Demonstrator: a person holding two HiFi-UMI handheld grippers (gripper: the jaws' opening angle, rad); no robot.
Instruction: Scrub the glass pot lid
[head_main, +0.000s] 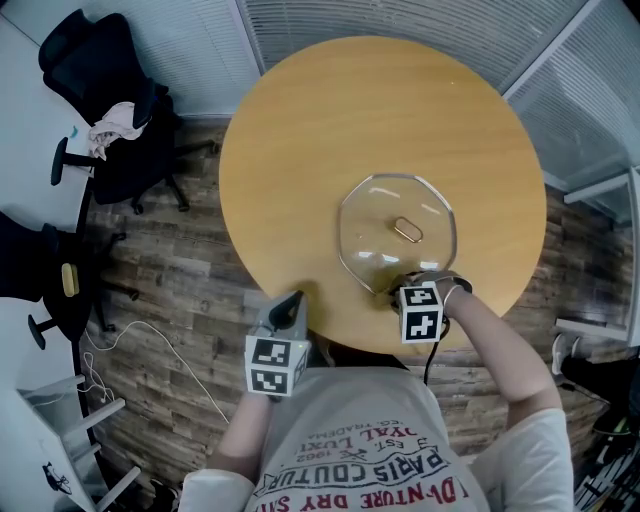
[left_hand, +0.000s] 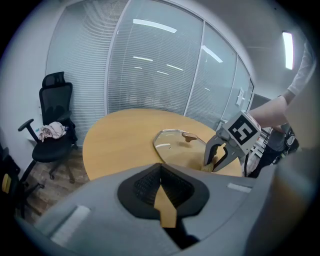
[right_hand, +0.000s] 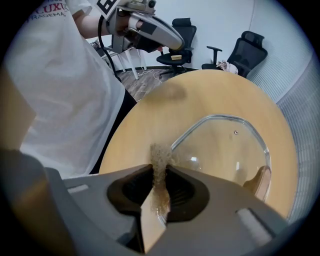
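Clamping brown scrub pad (right_hand: 160, 155) between closed jaws of right hand-held gripper (head_main: 400, 287), working at near rim of glass pot lid (head_main: 397, 232) lying handle-up on desk (head_main: 300, 150). Holding left hand-held gripper (head_main: 293, 303) closed, empty, by desk edge. Scrubbing seemingly just starting; most glass awaiting.

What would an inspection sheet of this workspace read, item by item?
Surface: round wooden table, carrying only the lid.
Job's things: glass pot lid lying knob up; scrub pad at its near rim.
Clutter: nothing seen on the table.
Grippers: right gripper shut on the scrub pad; left gripper shut, empty, by the table's near edge.
Cables: black cable from the right gripper; white cable on the floor.
Surroundings: office chairs, window blinds, wood floor.
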